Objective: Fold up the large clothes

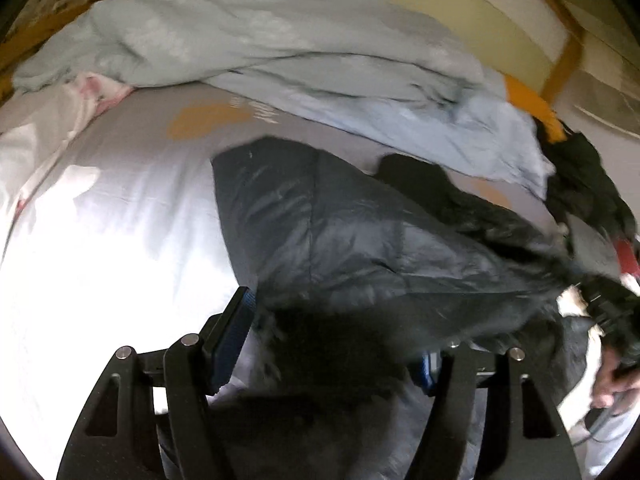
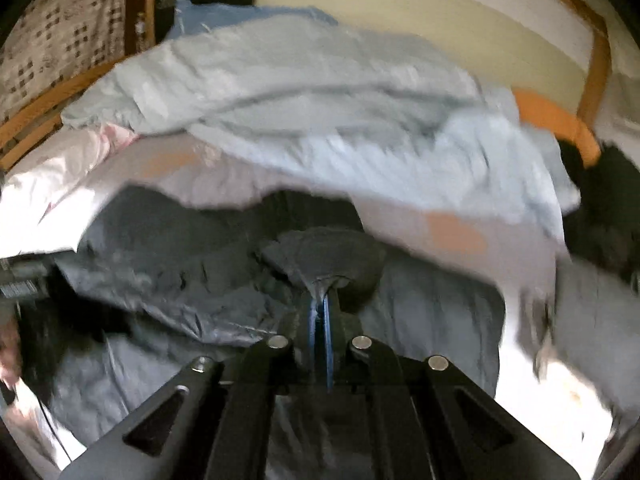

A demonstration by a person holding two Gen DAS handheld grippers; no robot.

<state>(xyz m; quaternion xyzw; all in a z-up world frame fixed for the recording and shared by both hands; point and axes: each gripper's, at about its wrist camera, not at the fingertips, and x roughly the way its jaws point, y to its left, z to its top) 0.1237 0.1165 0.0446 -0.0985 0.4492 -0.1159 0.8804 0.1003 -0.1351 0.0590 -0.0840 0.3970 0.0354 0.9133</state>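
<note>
A large dark grey padded jacket (image 1: 340, 240) lies spread over the bed, with a furry black edge near my fingers. My left gripper (image 1: 336, 328) has its jaws wide apart, and that bulky furry edge fills the gap between the blue pads, so it grips the jacket. My right gripper (image 2: 324, 284) is shut on a small pinch of the same jacket (image 2: 180, 272), which bunches up just past its tips. In the left wrist view the right gripper (image 1: 612, 312) shows at the far right with a hand (image 1: 612, 384) on it. Both views are blurred.
A crumpled pale blue duvet (image 1: 280, 52) (image 2: 300, 100) fills the far side of the bed. The pale sheet (image 1: 120, 200) has orange patches. A pink-white cloth (image 1: 40, 120) lies at the left and another black garment (image 1: 580, 184) at the right, by the orange bed frame (image 1: 532, 104).
</note>
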